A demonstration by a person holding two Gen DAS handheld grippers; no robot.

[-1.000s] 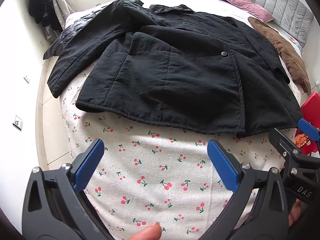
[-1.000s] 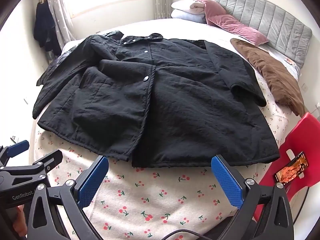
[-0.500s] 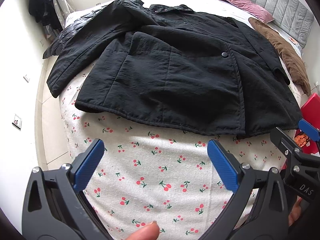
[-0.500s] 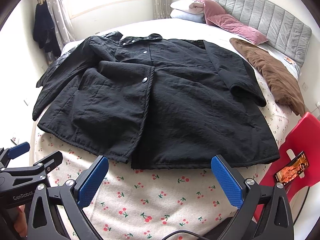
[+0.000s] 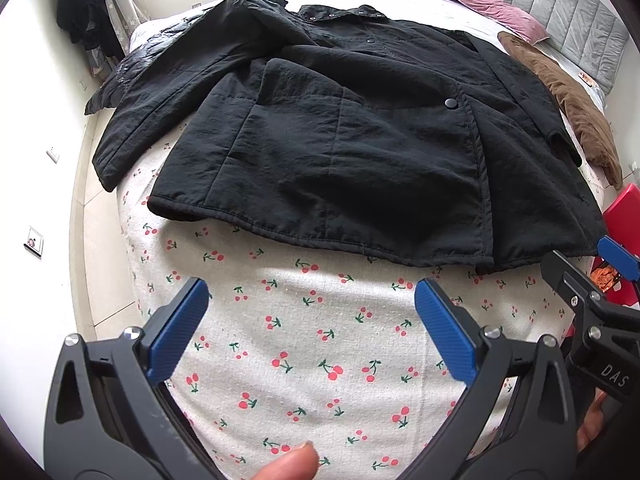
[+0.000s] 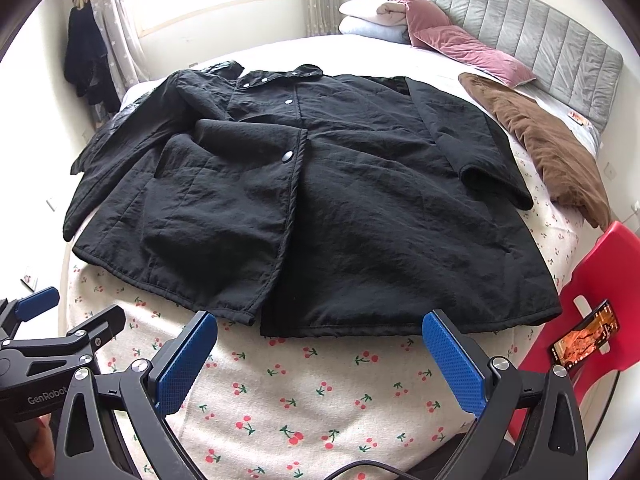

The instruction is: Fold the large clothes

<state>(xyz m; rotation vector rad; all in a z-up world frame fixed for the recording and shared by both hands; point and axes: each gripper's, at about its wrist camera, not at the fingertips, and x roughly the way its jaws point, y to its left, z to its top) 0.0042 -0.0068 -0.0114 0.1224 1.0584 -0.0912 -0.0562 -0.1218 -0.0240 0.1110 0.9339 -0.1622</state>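
1. I am looking across a bed (image 6: 400,392) covered in a pale, coarse-woven sheet printed with small red cherries; a grey padded headboard (image 6: 560,40) is standing at its far end.
2. The black quilted jacket (image 6: 320,200) is lying spread flat, front up, across the middle of the bed, with its collar toward the window and its hem (image 5: 320,240) nearest me. The fabric is looking matte, crinkled and lightly padded, stitched into broad panels, with round snaps down the front.
3. I am judging it soft, floppy and bulky rather than heavy. It will be drooping wherever I am not supporting it, and the smooth shell may be sliding on itself, so I am planning to pinch thick seamed edges: the hem corners, or a shoulder and cuff together.
4. The jacket's left sleeve (image 5: 132,128) is trailing over the bed edge; the other sleeve (image 6: 492,176) is already lying folded across the body.
5. A brown, plush-looking garment (image 6: 552,148) is lying beside the jacket near the headboard, and a pink velvety pillow (image 6: 452,36) is sitting beyond it.
6. A red chair (image 6: 592,280) is standing just beside the bed, holding a lit phone (image 6: 584,340).
7. My left gripper (image 5: 308,320) is hovering over bare sheet just short of the hem, its blue ribbed pads spread wide and holding nothing.
8. My right gripper (image 6: 320,356) is likewise spread wide and empty, close to the hem.
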